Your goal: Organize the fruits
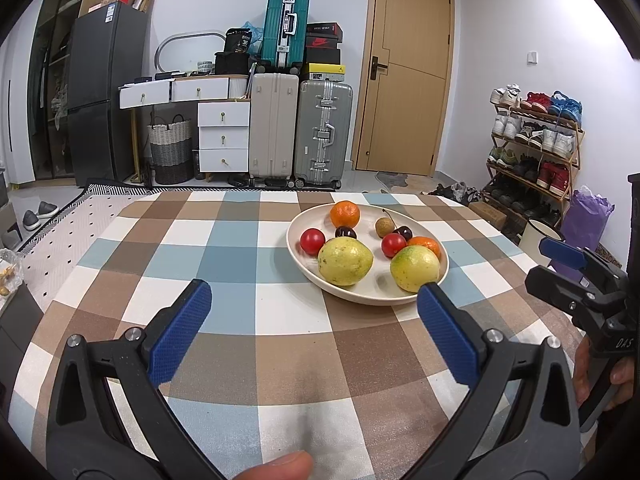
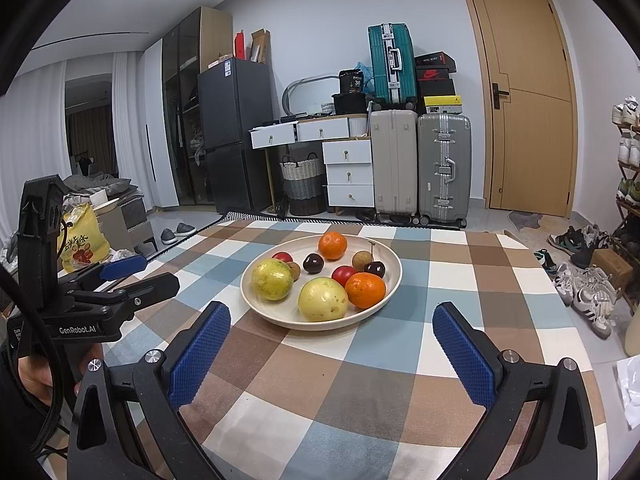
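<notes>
A cream plate stands on the checked tablecloth, right of centre. It holds two yellow-green round fruits, two oranges, two red tomatoes, dark cherries and brown longans. My left gripper hovers open and empty just short of the plate's near-left rim. To the plate's right, my right gripper is also open with nothing between its fingers, facing the near rim.
The table's far edge drops to a patterned rug. A white pot and a shoe rack stand off the right side. A yellow bag sits to the left. Suitcases and a door line the back wall.
</notes>
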Demonstrator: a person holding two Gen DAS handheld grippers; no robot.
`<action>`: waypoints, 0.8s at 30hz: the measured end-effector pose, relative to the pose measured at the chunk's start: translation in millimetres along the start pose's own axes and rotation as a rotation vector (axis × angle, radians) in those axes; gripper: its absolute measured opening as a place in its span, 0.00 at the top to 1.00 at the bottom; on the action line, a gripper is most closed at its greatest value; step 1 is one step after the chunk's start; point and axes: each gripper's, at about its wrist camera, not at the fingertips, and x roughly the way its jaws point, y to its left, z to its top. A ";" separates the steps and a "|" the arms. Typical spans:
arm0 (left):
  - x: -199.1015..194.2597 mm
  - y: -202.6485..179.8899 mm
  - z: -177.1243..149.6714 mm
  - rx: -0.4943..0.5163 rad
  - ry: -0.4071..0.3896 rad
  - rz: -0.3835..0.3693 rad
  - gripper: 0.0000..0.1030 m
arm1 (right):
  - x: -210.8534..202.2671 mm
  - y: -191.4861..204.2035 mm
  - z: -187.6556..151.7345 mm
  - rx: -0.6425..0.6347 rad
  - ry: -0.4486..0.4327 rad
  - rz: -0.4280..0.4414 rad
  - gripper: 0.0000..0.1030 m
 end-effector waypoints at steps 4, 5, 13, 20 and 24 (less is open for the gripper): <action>0.1 0.2 -0.1 0.000 0.000 0.001 0.00 | -0.1 0.9 0.1 0.000 0.000 0.000 0.00; -0.2 0.0 0.0 0.000 0.000 0.002 0.00 | 0.0 0.8 0.0 -0.001 0.000 0.000 0.00; -0.2 -0.1 -0.1 0.000 0.001 0.001 0.00 | 0.0 1.2 -0.1 -0.001 0.000 0.000 0.00; 0.6 0.1 -0.4 0.000 0.000 0.003 0.00 | -0.5 1.7 0.2 -0.003 0.000 -0.001 0.00; -0.2 -0.2 -0.2 0.001 -0.002 -0.001 0.00 | -0.6 2.1 0.2 -0.003 -0.001 -0.001 0.00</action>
